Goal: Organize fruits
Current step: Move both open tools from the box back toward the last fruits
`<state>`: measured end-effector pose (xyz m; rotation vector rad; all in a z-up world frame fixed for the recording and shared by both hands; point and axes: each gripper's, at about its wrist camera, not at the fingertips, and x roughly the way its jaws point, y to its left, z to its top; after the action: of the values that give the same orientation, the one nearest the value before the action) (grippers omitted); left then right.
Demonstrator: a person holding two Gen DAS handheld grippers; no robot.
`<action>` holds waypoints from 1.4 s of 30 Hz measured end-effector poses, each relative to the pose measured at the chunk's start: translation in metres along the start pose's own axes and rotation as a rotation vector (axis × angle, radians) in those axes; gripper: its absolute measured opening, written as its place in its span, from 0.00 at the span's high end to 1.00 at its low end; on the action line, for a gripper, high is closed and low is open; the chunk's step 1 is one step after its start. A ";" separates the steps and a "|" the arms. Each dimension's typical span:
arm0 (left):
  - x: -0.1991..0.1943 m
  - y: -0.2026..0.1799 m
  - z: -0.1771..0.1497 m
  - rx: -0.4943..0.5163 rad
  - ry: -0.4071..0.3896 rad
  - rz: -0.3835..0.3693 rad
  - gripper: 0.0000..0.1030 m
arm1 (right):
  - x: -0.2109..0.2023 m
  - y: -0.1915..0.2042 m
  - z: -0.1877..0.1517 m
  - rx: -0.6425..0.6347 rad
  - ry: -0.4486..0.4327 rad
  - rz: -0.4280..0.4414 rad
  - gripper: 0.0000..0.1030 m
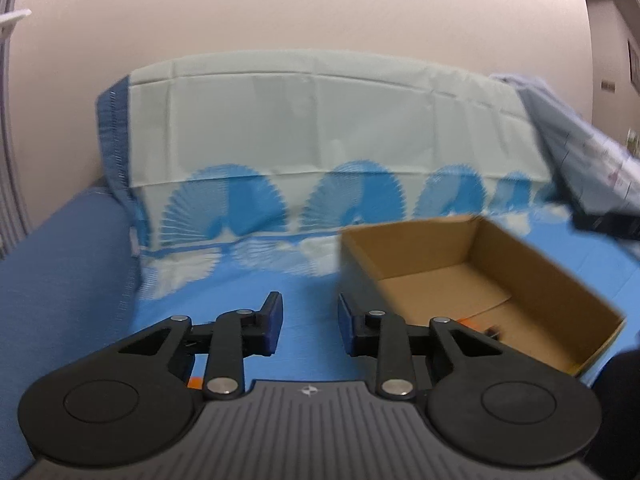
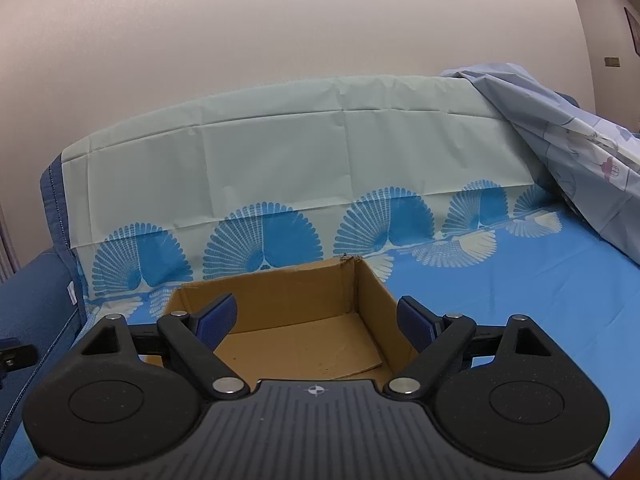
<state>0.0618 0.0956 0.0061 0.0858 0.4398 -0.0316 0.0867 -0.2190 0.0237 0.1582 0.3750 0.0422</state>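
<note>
An open brown cardboard box [image 1: 520,264] lies on the blue cloth, to the right of my left gripper [image 1: 310,324]. That gripper is open with a narrow gap and only blue cloth shows between its pads. A small orange thing [image 1: 468,321] shows on the box floor, mostly hidden behind the gripper's right linkage. In the right wrist view the same box [image 2: 288,292] sits straight ahead. My right gripper [image 2: 316,320] hangs over its near side, open wide and holding nothing. The part of the box floor that shows there is bare, and the gripper body hides the near part.
A blue cloth with a fan pattern [image 2: 520,300] covers the seat, and its pale part [image 2: 280,160] is draped up the backrest. A crumpled light blue sheet [image 2: 580,152] lies at the right. A dark blue padded arm [image 1: 60,280] bounds the left side. A small orange patch [image 1: 195,382] shows under the left linkage.
</note>
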 end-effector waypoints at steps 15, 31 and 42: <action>0.034 0.085 -0.049 -0.139 0.182 0.088 0.68 | 0.003 0.017 -0.001 -0.068 0.016 0.027 0.32; 0.097 0.079 -0.054 -0.151 0.295 0.129 0.20 | 0.006 0.029 -0.002 -0.069 0.065 0.122 0.44; 0.123 0.075 -0.061 -0.142 0.283 0.154 0.20 | 0.014 0.039 -0.003 -0.096 0.097 0.110 0.40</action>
<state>0.1509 0.1743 -0.0961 -0.0162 0.7159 0.1647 0.0978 -0.1792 0.0223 0.0815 0.4599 0.1770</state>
